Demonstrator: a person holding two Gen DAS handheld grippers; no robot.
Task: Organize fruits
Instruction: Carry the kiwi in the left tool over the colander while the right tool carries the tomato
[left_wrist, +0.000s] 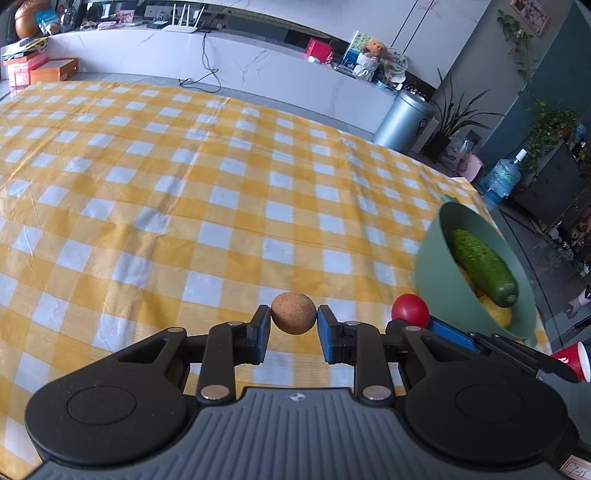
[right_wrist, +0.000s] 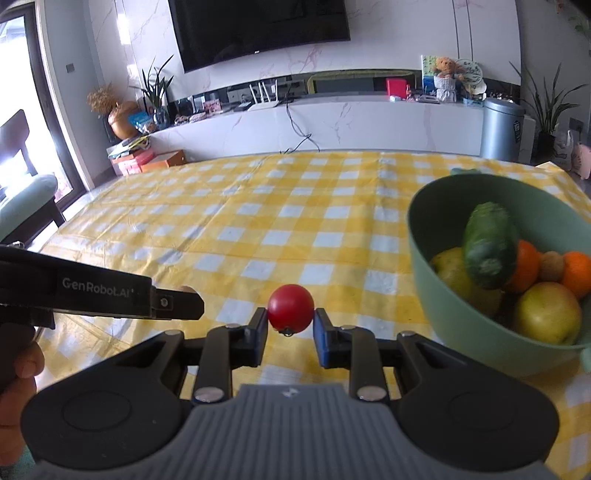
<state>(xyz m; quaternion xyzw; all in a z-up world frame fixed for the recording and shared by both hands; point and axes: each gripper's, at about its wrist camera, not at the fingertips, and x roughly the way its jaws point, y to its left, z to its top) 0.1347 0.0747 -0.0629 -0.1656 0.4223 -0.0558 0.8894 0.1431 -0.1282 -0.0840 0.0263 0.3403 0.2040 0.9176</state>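
Nearest each lens, a claw pinches one small round fruit. Left claw (left_wrist: 294, 318): pads pressed on a speckled brown fruit (left_wrist: 293, 313), held clear above the checked cloth of the desk (left_wrist: 177, 192). Right claw (right_wrist: 290, 320): pads pressed on a red cherry tomato (right_wrist: 290, 307), likewise lifted off the cloth; in the left wrist view the same tomato shows just beside the brown fruit, on the bowl side. Beyond the claws, at the desk's right edge, stands the green bowl (right_wrist: 436, 295), which already holds a cucumber (right_wrist: 489, 245) lying on top, yellow fruits (right_wrist: 548, 312) and oranges (right_wrist: 578, 267). A red paper cup (left_wrist: 572, 360) sits near the bowl at the frame's edge. Farther off, the cloth appears bare up to the white cabinet along the wall.

Step in hand, as judged: carrying both picked fruits toward the bowl. The next move calls for bringing each claw over the rim in turn, avoiding the cucumber, and spreading the pads low enough that neither fruit bounces out.
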